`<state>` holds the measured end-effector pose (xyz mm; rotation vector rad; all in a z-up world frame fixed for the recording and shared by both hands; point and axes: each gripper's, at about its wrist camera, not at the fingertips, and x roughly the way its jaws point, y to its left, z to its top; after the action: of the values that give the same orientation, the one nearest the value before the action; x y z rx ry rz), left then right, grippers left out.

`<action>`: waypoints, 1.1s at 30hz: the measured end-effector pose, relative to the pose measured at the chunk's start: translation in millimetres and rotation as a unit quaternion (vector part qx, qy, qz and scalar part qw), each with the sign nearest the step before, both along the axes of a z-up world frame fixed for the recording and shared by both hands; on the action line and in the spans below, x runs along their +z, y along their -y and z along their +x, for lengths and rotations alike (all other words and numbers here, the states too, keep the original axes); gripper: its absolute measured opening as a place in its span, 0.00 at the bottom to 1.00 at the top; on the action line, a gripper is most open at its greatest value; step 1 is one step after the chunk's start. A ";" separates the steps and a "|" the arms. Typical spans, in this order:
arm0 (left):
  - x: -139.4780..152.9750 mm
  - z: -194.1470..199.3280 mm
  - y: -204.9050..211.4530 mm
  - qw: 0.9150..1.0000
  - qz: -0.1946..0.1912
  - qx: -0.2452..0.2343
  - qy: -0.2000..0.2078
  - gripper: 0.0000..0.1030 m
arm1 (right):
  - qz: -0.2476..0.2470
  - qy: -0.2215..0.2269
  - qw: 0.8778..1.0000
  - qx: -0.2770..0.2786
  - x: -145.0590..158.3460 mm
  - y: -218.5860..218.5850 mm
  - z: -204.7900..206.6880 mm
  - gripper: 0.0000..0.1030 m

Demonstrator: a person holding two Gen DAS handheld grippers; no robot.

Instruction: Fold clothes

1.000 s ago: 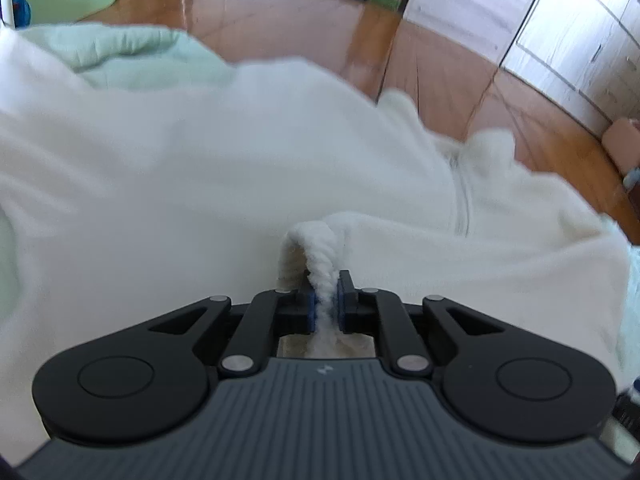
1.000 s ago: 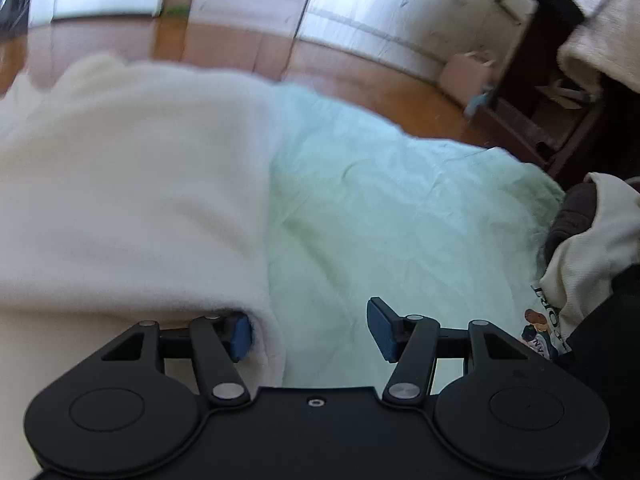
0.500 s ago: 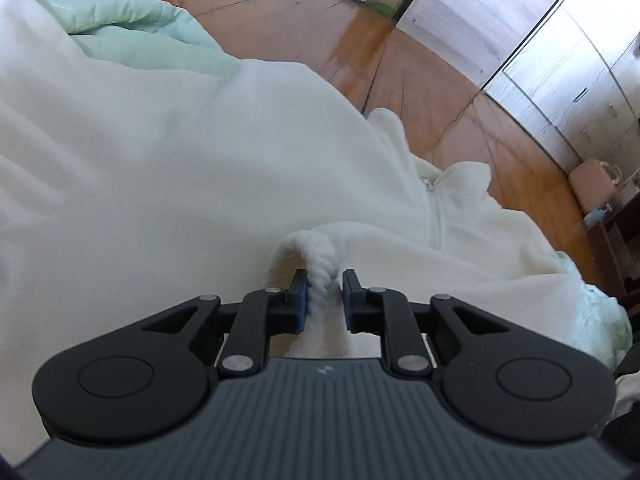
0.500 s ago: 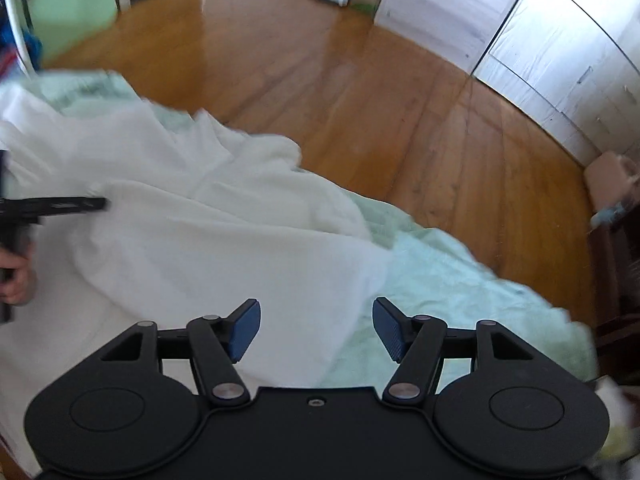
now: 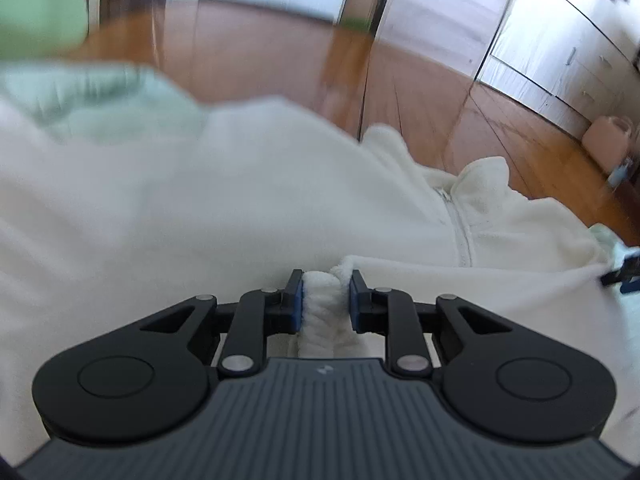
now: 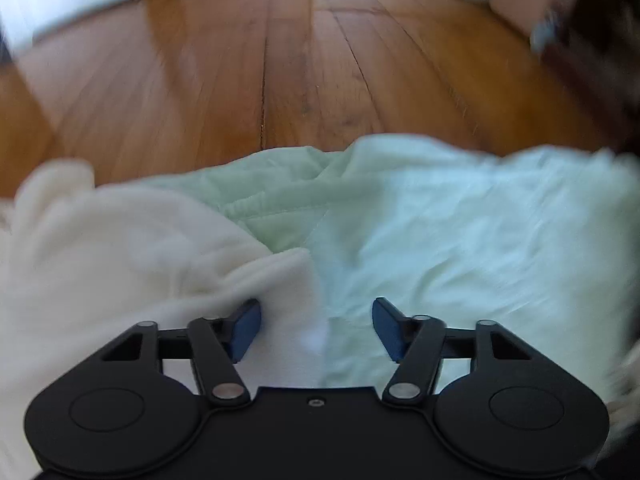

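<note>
**Left claw part-open around a fleece fold, right claw wide at the hem**

The left gripper (image 5: 325, 298) stands partly spread, a rolled fold of the white fleece jacket (image 5: 240, 208) sitting between its blue pads; whether the pads press the fold cannot be told. Ahead and to the right of it runs the jacket's zipper (image 5: 460, 232), with the collar beyond. The right gripper (image 6: 316, 330) is spread wide; the jacket's edge lies between its fingers, against the left pad (image 6: 246, 330), the right pad clear over the pale green sheet (image 6: 460, 240). Past both claws lies the wooden floor (image 6: 280, 72).
</note>
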<state>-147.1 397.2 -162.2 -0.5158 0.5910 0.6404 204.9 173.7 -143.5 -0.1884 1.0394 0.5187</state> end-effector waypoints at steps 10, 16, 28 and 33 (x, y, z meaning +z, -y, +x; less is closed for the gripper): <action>2.0 14.9 10.2 0.999 0.012 -0.036 -0.008 0.21 | -0.004 0.136 0.990 0.031 35.9 25.3 -17.4 0.03; -3.6 23.3 0.8 0.999 -0.016 -0.021 -0.031 0.34 | -0.114 0.204 0.972 0.010 29.8 6.5 -0.6 0.00; -3.7 7.4 1.1 0.998 -0.046 0.007 -0.040 0.41 | 0.014 -0.110 0.993 0.049 43.3 81.8 -27.1 0.41; -8.9 3.7 -2.6 0.995 -0.072 0.029 -0.059 0.42 | -0.017 -0.079 0.985 0.151 39.8 88.3 -92.1 0.57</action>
<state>-143.4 399.8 -171.1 -0.6355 0.7406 0.6899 112.9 85.4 -103.7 -0.3430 1.1823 0.8004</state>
